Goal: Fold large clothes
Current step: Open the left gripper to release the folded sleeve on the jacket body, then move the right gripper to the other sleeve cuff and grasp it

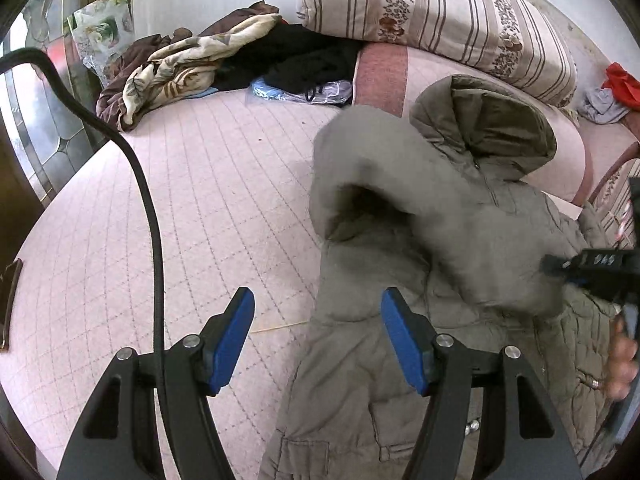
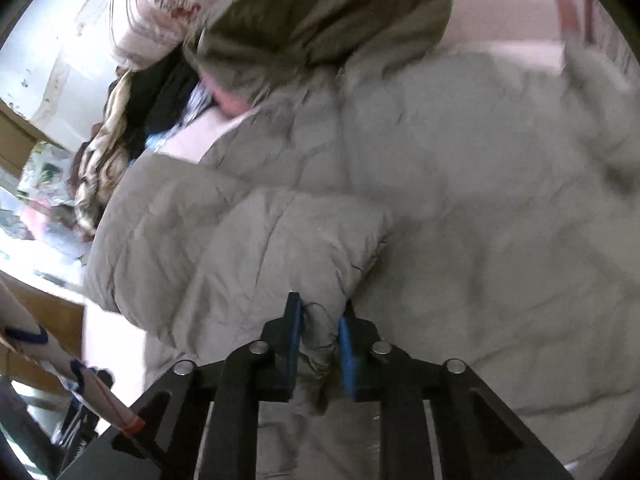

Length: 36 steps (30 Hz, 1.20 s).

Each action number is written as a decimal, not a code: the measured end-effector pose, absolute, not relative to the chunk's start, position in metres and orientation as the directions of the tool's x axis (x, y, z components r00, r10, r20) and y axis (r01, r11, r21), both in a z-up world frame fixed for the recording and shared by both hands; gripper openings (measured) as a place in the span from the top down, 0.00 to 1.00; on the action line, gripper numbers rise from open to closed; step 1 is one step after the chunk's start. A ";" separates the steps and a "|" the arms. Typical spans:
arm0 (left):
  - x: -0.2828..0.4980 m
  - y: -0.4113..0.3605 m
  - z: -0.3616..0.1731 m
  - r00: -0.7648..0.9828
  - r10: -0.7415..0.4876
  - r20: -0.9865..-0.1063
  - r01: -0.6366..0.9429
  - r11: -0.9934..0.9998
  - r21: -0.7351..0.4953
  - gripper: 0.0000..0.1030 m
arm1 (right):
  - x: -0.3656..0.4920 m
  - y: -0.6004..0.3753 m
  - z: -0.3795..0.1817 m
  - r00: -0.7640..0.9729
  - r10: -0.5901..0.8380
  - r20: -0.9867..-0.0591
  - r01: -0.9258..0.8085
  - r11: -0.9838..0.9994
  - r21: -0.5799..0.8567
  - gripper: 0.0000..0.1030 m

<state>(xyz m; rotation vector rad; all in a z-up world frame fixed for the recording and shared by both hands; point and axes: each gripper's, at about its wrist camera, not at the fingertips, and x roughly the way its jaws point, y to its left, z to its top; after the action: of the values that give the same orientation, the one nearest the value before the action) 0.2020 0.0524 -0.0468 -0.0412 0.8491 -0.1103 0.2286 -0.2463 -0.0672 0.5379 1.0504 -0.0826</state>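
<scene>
A large grey-olive padded coat point(image 1: 420, 280) with a hood point(image 1: 492, 124) lies on a pink quilted bed point(image 1: 200, 200). One sleeve point(image 1: 384, 184) is lifted and blurred above the coat body. My left gripper point(image 1: 318, 332) is open and empty, over the coat's left edge. My right gripper point(image 2: 322, 320) is shut on a fold of the coat sleeve point(image 2: 280, 248); it also shows at the right edge of the left wrist view point(image 1: 592, 268). The coat body point(image 2: 480, 200) fills the right wrist view.
A striped floral bolster point(image 1: 440, 12) lies at the bed's head. A crumpled patterned blanket point(image 1: 172, 68), black clothes point(image 1: 304, 56) and a plastic bag point(image 1: 296, 90) sit at the far left. A black cable point(image 1: 152, 216) crosses the left. Red and grey cloths point(image 1: 612, 92) lie far right.
</scene>
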 end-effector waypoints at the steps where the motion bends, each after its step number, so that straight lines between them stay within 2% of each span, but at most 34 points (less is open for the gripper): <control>1: 0.202 0.051 -0.047 0.656 -0.110 -0.747 0.081 0.994 -0.076 0.37 | 0.228 -0.255 -0.060 0.510 0.132 -0.850 0.332 0.881 0.336 0.85; 9: 0.204 0.045 -0.052 0.637 -0.116 -0.762 0.100 0.993 -0.067 0.37 | 0.234 -0.330 -0.044 0.464 -0.169 -0.870 0.475 0.876 0.082 0.86; 16: 0.207 0.034 -0.063 0.614 -0.108 -0.782 0.120 0.992 -0.043 0.37 | 0.257 -0.347 -0.083 0.363 -0.236 -0.901 0.498 0.867 -0.026 0.86; 19: 0.207 0.032 -0.065 0.609 -0.117 -0.784 0.128 0.991 -0.048 0.37 | 0.262 -0.347 -0.100 0.339 -0.259 -0.904 0.504 0.862 -0.057 0.80; 22: 0.206 0.032 -0.064 0.608 -0.130 -0.784 0.134 0.989 -0.060 0.37 | 0.260 -0.350 -0.106 0.330 -0.270 -0.904 0.517 0.853 -0.066 0.70; 24: 0.205 0.033 -0.062 0.610 -0.135 -0.781 0.135 0.989 -0.065 0.37 | 0.255 -0.353 -0.106 0.324 -0.303 -0.896 0.540 0.837 -0.088 0.49; 25: 0.203 0.033 -0.060 0.612 -0.139 -0.779 0.137 0.988 -0.069 0.37 | 0.254 -0.353 -0.105 0.325 -0.316 -0.891 0.544 0.833 -0.097 0.47; 36: 0.186 0.021 -0.044 0.640 -0.165 -0.751 0.167 0.983 -0.074 0.37 | 0.187 -0.373 -0.044 0.407 -0.319 -0.856 0.576 0.817 -0.031 0.46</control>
<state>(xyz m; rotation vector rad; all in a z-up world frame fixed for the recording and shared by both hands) 0.1865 0.0214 -0.0444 0.0022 0.8558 -0.1895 0.1868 -0.3729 -0.0439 0.2880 1.0041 -0.5742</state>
